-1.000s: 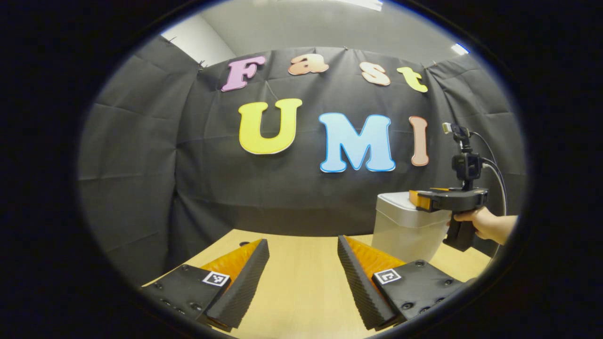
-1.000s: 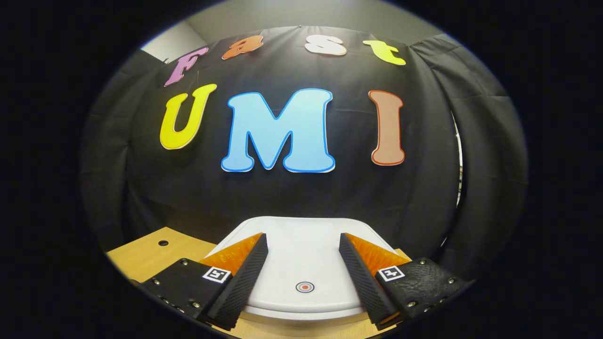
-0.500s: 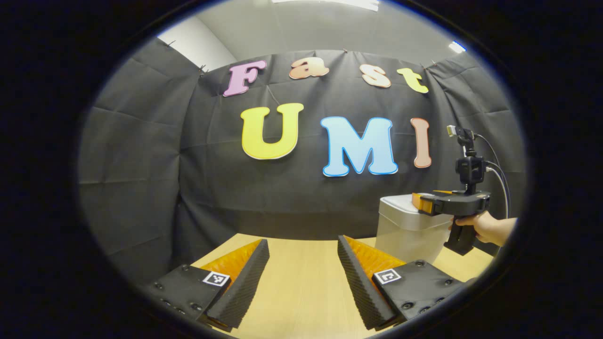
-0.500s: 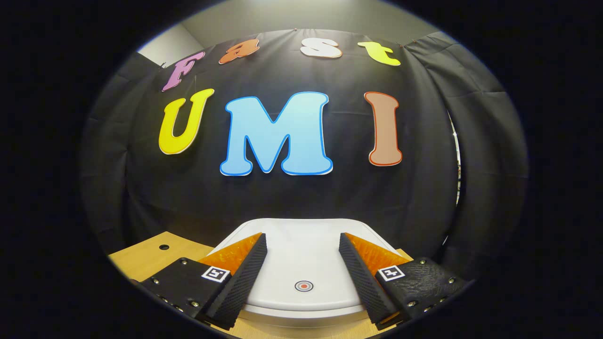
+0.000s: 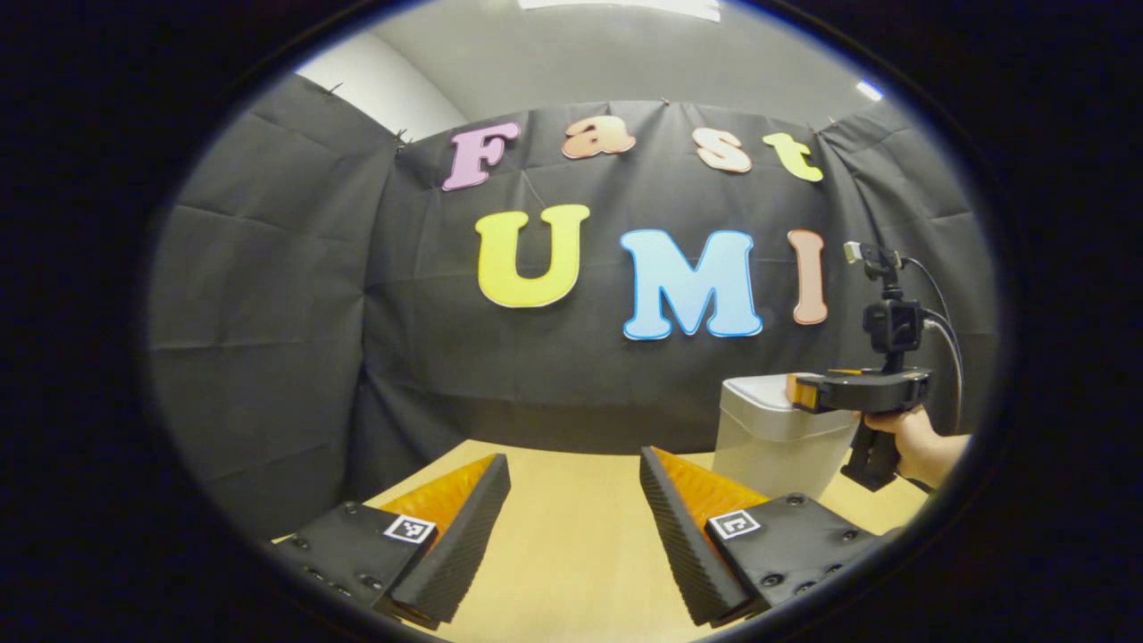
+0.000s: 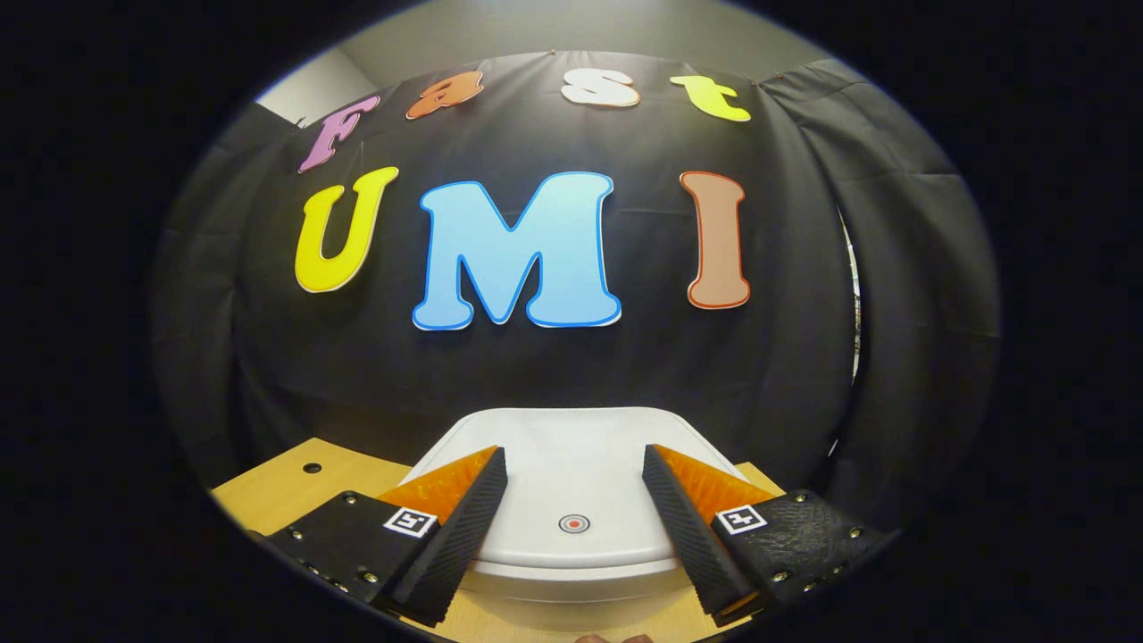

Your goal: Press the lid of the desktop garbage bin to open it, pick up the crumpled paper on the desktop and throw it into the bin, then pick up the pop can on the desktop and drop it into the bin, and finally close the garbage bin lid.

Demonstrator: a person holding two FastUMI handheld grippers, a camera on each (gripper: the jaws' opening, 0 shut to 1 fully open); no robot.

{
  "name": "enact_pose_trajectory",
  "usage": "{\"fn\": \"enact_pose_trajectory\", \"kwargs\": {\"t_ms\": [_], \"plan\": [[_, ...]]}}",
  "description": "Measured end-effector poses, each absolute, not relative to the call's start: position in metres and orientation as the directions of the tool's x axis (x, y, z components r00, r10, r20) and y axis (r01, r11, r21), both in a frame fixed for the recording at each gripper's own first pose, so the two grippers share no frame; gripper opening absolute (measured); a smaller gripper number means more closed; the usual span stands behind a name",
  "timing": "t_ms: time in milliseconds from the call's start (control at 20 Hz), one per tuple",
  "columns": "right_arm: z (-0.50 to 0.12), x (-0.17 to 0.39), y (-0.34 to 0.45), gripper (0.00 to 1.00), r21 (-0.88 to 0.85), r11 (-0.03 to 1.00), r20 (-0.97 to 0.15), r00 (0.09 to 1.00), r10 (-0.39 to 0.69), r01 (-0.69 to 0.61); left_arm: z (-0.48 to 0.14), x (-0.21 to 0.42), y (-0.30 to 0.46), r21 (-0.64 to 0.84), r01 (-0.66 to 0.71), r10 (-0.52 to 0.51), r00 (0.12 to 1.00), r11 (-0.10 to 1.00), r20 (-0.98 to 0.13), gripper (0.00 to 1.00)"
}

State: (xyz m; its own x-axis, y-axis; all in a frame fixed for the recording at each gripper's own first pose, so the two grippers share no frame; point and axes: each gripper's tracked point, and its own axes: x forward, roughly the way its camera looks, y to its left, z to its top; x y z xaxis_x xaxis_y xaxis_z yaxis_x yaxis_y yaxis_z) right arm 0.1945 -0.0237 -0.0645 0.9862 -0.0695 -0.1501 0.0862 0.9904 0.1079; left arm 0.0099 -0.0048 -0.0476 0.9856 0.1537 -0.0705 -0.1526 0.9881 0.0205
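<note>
**Lid shut, all steps judged outstanding**

The bin [image 6: 571, 464] is seen at lower centre, its lid [image 6: 571, 527] down. The right gripper [image 6: 574, 500] is held over it, fingers spread – nothing gripped. The left gripper [image 5: 574, 500] is spread too, over bare table [image 5: 571, 572]. Paper and can are hidden – places unknown.

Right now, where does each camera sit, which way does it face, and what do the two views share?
Left gripper view: rides the left gripper, held open over the light wooden table, facing the black cloth wall; off to its right, the right gripper and a hand.
Right gripper view: rides the right gripper, open above the lid.
Shared: the white plastic garbage bin with its closed white lid.
</note>
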Motion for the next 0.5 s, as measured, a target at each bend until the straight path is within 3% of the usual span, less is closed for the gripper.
{"fn": "enact_pose_trajectory", "kwargs": {"t_ms": [200,500], "plan": [[-0.058,0.16,-0.018,0.98,0.04,0.998,-0.154,0.988,-0.034,0.041,-0.042,0.008,-0.009,0.044,-0.179,0.182,0.981,0.983,-0.062,0.96],[-0.037,0.092,-0.003,0.97,0.008,0.999,-0.132,0.991,0.033,-0.032,-0.041,0.017,-0.025,0.031,-0.127,0.128,0.991,0.991,-0.037,0.96]]}}
